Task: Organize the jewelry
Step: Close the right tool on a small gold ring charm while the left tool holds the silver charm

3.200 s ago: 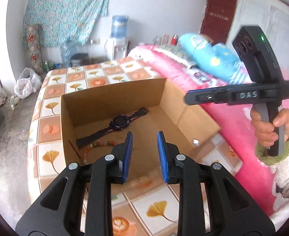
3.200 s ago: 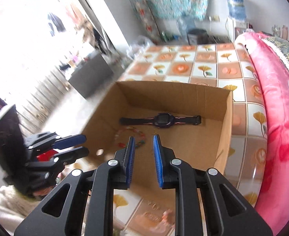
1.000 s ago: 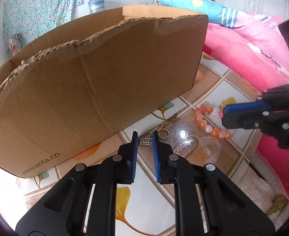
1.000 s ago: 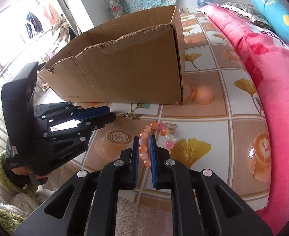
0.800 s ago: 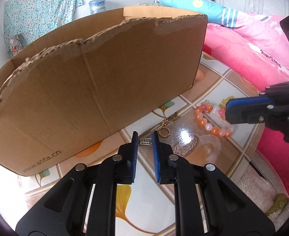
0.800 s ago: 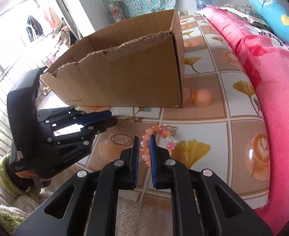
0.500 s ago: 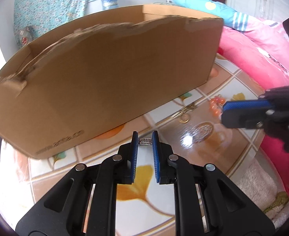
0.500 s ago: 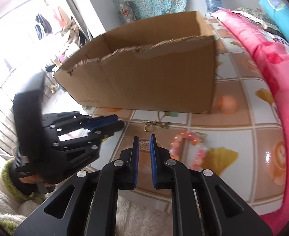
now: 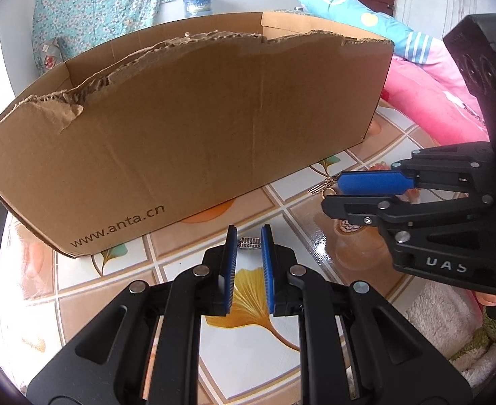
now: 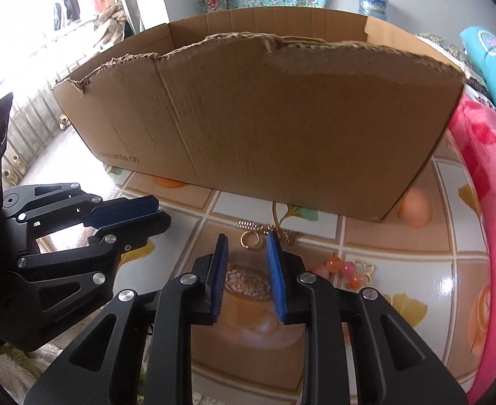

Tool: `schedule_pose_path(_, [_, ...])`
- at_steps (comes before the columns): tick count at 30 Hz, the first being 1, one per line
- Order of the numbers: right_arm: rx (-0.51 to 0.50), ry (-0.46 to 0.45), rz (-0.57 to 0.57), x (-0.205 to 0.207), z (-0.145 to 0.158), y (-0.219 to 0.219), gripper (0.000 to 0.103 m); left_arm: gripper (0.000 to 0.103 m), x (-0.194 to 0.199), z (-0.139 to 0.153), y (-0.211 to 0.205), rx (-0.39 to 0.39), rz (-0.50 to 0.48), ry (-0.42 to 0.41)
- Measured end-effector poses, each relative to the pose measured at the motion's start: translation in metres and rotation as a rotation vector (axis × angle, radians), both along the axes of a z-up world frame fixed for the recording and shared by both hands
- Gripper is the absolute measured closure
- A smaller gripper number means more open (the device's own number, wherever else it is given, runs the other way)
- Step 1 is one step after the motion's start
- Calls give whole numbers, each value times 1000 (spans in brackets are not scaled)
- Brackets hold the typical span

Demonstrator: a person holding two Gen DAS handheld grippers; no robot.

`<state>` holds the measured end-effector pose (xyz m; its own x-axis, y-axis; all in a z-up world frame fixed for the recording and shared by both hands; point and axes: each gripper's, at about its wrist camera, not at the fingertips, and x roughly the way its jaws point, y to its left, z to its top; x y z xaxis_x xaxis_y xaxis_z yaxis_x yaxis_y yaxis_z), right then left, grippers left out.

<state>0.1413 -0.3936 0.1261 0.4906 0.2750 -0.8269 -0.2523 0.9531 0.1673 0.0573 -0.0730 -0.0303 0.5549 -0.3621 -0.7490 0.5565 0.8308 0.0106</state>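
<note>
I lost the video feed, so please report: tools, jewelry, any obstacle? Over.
Left tool shut on small silver piece. Right tool open, gold ring just ahead. Cardboard box wall close behind it.

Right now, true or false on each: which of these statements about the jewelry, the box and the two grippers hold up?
1. The right gripper is open, with a gold ring on the table just past its fingertips. True.
2. The beaded bracelet lies inside the cardboard box. False: it lies on the table in front of the box.
3. The left gripper holds a small silver piece. True.
4. The box's near wall has a cleanly cut top edge. False: it is torn and ragged.
</note>
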Motion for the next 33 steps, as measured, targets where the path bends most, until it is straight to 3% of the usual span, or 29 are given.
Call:
schedule_pose_path(12, [-16,-15,6,-2,2,9,92,90,-3,-1,5,-14,-4,-5])
schedule_pose_path(26, [19,-18,-9,0,9,-1,92,96,0,0,16,-50,3,10])
schedule_pose_path(33, [35,-26,-8,-3,16,-2,92,93,-1,2,12,-59,-7,40])
